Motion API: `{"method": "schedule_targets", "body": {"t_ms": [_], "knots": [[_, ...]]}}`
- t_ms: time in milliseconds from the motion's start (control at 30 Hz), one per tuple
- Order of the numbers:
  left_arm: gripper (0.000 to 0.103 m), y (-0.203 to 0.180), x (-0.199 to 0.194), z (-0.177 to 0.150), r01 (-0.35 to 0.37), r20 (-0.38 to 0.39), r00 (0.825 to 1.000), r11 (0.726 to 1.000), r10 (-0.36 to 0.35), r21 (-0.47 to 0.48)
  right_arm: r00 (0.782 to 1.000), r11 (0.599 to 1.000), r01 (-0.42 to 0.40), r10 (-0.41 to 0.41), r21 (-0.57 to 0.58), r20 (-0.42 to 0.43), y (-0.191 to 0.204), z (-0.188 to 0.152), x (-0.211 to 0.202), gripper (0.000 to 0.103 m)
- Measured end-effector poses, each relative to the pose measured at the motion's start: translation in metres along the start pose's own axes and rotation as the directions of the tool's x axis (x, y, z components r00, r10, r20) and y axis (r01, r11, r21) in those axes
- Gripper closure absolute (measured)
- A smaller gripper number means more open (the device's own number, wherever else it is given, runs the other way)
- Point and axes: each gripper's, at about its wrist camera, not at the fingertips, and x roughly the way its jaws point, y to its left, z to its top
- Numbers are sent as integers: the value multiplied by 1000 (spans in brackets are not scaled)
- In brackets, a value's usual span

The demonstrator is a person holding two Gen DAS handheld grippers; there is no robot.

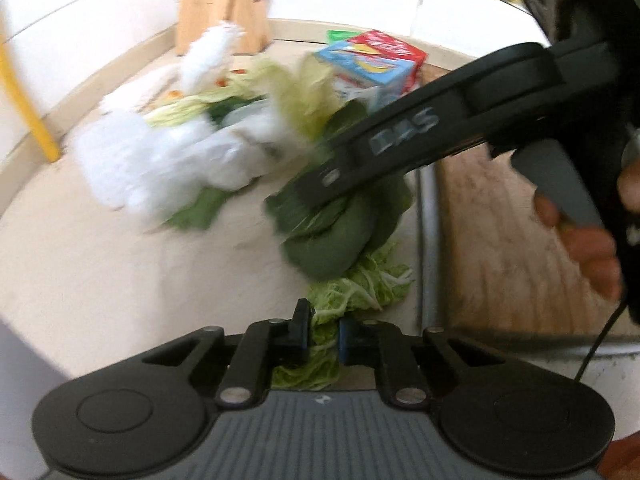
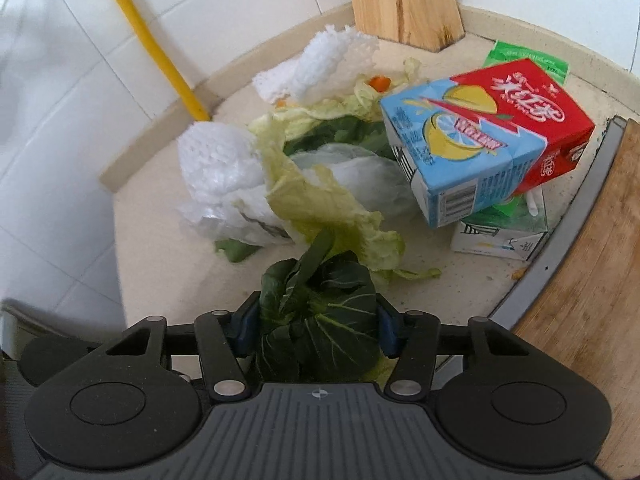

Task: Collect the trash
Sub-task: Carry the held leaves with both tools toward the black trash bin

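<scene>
Grabbing scraps with both hands at once here, so the trash is getting split between the two tools. The right gripper (image 2: 318, 330) has its fingers clamped on a bunch of dark green leaves (image 2: 318, 300), one pad on each side, which looks like a decent squeeze for something that floppy. The left gripper (image 1: 320, 338) is pinched nearly closed on a pale cabbage leaf (image 1: 360, 288) lying flat on the tabletop (image 1: 120, 280), right at the edge of the heap.

Everything else is still piled in the corner: more cabbage leaves (image 2: 320, 204), a crumpled clear plastic bag (image 2: 360, 176), white foam netting (image 2: 220, 160), and a blue-and-red drink carton (image 2: 480, 136) leaning on top of a green-and-white carton (image 2: 500, 232). My guess is it was all pushed together to make pickup easier.

As for containers, no bin or bag for the trash shows in either view. The cartons are closed, so can't tell if anything's left inside. A wooden knife block (image 2: 400, 0) stands behind the pile with a handle sticking out, and a wooden cutting board (image 2: 592, 260) sits off to the right.
</scene>
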Motion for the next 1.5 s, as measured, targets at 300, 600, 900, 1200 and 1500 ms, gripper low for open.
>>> {"method": "schedule_targets", "body": {"t_ms": [300, 600, 900, 1200, 1500], "knots": [[73, 18, -16, -22, -45, 36, 998, 998, 46, -42, 997, 997, 62, -63, 44, 33, 6, -9, -9, 41], [31, -1, 3, -1, -94, 79, 993, 991, 86, 91, 993, 992, 118, -119, 51, 15, 7, -14, 2, 18], [91, -13, 0, -8, -74, 42, 997, 995, 71, 69, 996, 995, 91, -90, 27, -20, 5, -23, 1, 33], [92, -1, -21, -9, -73, 66, 995, 997, 74, -12, 998, 996, 64, -64, 58, 8, 9, -30, -18, 39], [92, 19, -43, -16, -82, 106, 990, 992, 92, -94, 995, 995, 61, -67, 84, 73, 18, -37, -42, 40]]}}
